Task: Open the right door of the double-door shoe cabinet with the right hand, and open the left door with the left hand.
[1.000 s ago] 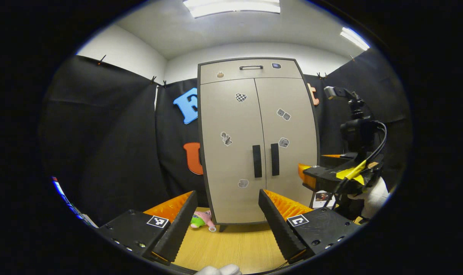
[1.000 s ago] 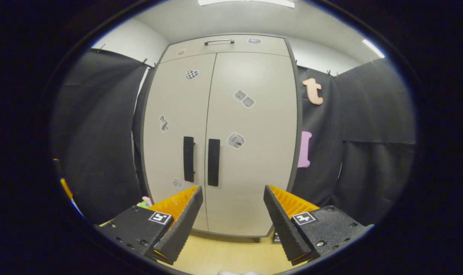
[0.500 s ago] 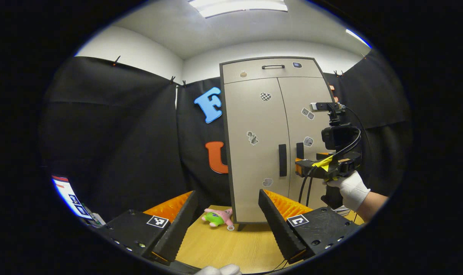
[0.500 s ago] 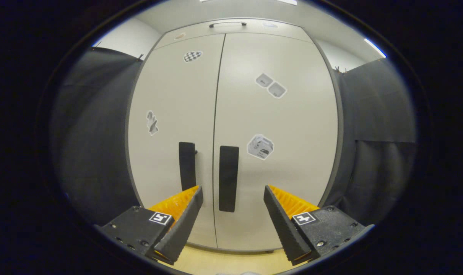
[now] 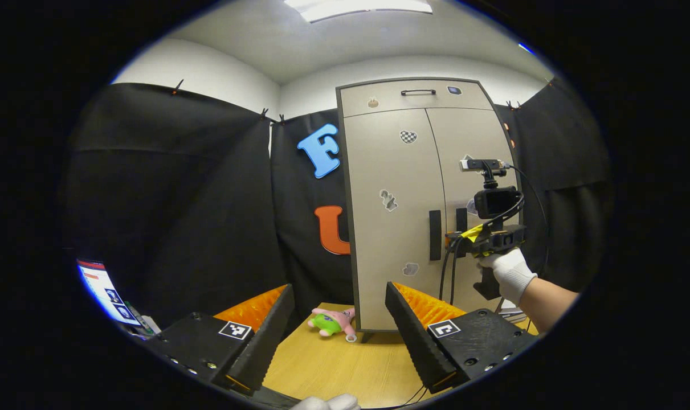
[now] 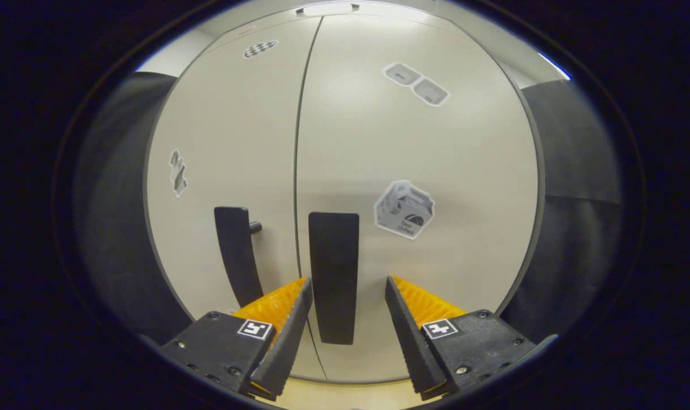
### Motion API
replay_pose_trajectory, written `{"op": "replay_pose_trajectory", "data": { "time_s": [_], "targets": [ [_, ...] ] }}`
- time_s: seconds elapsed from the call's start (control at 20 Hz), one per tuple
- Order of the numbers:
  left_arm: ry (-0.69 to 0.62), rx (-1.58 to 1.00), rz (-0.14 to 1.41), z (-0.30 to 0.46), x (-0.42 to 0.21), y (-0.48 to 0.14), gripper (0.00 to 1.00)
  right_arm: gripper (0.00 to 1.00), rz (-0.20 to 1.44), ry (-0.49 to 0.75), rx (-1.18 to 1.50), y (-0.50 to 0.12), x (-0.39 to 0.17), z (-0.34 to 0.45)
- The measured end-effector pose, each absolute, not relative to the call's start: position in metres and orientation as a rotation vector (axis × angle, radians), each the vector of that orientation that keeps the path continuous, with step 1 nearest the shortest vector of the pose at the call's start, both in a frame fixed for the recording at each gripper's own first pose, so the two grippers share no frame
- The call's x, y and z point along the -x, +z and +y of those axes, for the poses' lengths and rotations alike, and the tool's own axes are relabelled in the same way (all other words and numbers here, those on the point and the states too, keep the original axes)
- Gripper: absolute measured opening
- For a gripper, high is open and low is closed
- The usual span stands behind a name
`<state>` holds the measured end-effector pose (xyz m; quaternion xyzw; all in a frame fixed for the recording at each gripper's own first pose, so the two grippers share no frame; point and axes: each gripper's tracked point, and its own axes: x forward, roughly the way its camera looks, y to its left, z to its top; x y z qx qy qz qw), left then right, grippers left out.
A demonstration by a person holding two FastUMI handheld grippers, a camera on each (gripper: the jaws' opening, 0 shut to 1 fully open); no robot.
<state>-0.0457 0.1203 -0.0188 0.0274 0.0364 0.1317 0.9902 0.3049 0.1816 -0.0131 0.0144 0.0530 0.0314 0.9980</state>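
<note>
Closer now than a moment ago, the right gripper (image 6: 345,290) has its wide-open jaws either side of the right door handle (image 6: 334,276) of the closed shoe cabinet (image 5: 419,199), not pressing it. Well back over the wooden surface (image 5: 345,364), the left gripper (image 5: 339,296) is open and empty.

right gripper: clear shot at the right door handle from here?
Probably yes. The right gripper is open, its fingers flanking the right door handle with nothing between them; both doors look closed. Contact can't be judged.
</note>
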Motion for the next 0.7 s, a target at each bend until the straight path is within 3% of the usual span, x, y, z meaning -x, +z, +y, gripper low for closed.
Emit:
{"op": "replay_pose_trajectory", "data": {
  "time_s": [0.05, 0.15, 0.2, 0.35, 0.4, 0.7],
  "targets": [
    [0.268, -0.057, 0.073, 0.1207, 0.0456, -0.0194, 0.96, 0.81, 0.108, 0.07, -0.028, -0.0128, -0.3069, 0.1841],
    [0.267, -0.049, 0.076, 0.1192, 0.0442, -0.0197, 0.96, 0.73, 0.106, 0.042, -0.02, -0.0139, -0.3069, 0.1812],
    [0.265, -0.047, 0.074, 0.1195, 0.0432, -0.0184, 0.96, 0.6, 0.105, 0.044, -0.027, -0.0144, -0.3049, 0.1828],
    [0.265, -0.052, 0.066, 0.1199, 0.0407, -0.0172, 0.96, 0.45, 0.106, 0.062, -0.041, -0.0156, -0.3062, 0.1891],
    [0.265, -0.049, 0.067, 0.1197, 0.0404, -0.0173, 0.96, 0.34, 0.109, 0.061, -0.037, -0.0161, -0.3071, 0.1883],
    [0.244, -0.043, 0.068, 0.1172, 0.0412, -0.0169, 0.96, 0.25, 0.11, 0.106, -0.024, -0.0163, -0.2992, 0.1875]
  ]
}}
